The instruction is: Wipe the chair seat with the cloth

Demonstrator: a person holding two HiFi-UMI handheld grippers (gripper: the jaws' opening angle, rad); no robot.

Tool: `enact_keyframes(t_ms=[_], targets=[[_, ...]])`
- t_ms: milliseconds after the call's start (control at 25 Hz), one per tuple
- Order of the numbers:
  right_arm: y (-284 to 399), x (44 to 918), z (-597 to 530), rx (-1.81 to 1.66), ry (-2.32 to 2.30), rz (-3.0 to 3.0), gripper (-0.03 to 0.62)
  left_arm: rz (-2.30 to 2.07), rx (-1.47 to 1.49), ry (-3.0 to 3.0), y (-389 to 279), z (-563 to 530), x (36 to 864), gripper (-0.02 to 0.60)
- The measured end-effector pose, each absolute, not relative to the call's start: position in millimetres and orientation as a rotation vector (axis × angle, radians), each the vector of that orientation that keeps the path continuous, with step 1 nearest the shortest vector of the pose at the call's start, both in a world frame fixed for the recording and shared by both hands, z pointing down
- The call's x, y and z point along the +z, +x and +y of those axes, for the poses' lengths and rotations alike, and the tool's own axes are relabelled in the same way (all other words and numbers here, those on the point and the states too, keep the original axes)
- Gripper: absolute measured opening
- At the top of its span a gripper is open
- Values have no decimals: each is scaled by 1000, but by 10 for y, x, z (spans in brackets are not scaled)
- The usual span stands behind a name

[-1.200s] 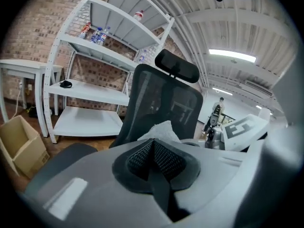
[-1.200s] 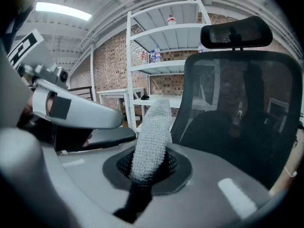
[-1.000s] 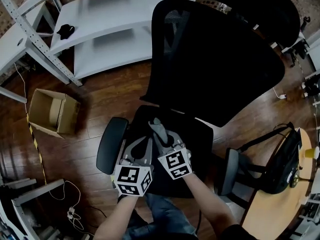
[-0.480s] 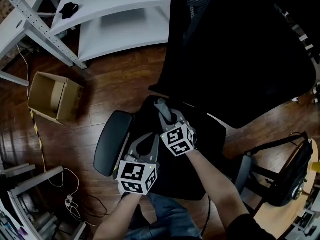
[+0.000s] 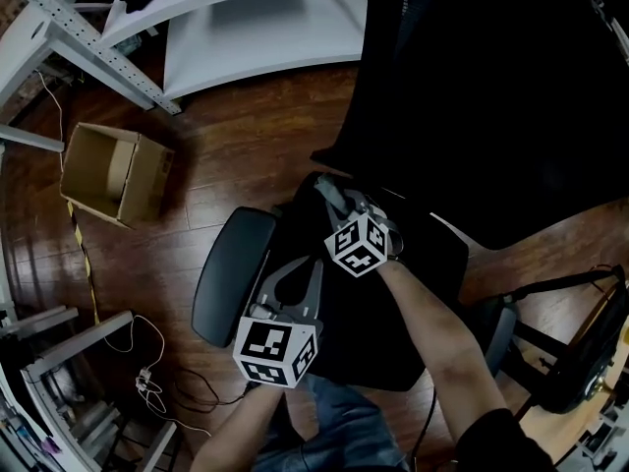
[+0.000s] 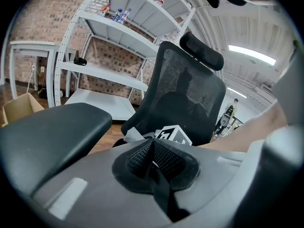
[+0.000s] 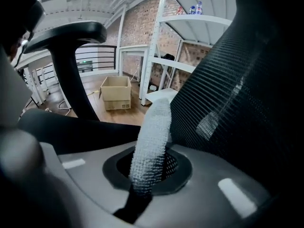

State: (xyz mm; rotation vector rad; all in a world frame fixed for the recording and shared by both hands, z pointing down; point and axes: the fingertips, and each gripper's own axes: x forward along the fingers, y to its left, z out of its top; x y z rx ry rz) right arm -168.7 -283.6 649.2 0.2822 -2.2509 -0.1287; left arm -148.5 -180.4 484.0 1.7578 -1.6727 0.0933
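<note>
The black office chair has its seat (image 5: 413, 303) below me and its mesh backrest (image 5: 511, 96) beyond. My right gripper (image 5: 339, 203) is over the rear left part of the seat, near the backrest's foot, shut on a grey textured cloth (image 5: 330, 193). In the right gripper view the cloth (image 7: 151, 141) rises as a roll from between the pads, beside the backrest (image 7: 237, 103). My left gripper (image 5: 299, 271) hangs over the seat's left side by the left armrest (image 5: 232, 273), shut with nothing in it. The left gripper view shows its pads (image 6: 164, 156) touching.
A cardboard box (image 5: 113, 175) stands open on the wood floor at the left. White metal shelving (image 5: 256, 18) runs along the back. Cables (image 5: 147, 382) lie at lower left. The right armrest (image 5: 498, 330) and a dark bag (image 5: 590, 362) are at the right.
My right gripper has carried the cloth farther back across the seat toward the backrest. The left gripper has stayed near the left armrest. The head view has shifted forward over the chair.
</note>
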Motion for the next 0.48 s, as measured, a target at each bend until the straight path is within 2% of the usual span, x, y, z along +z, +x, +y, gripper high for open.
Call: enact_keyframes(t_ms=[480], targets=[[-1619,6526,-2362,-79,270,-2260,14,-1599,123,1823,-1319,-1493,4876,-2]])
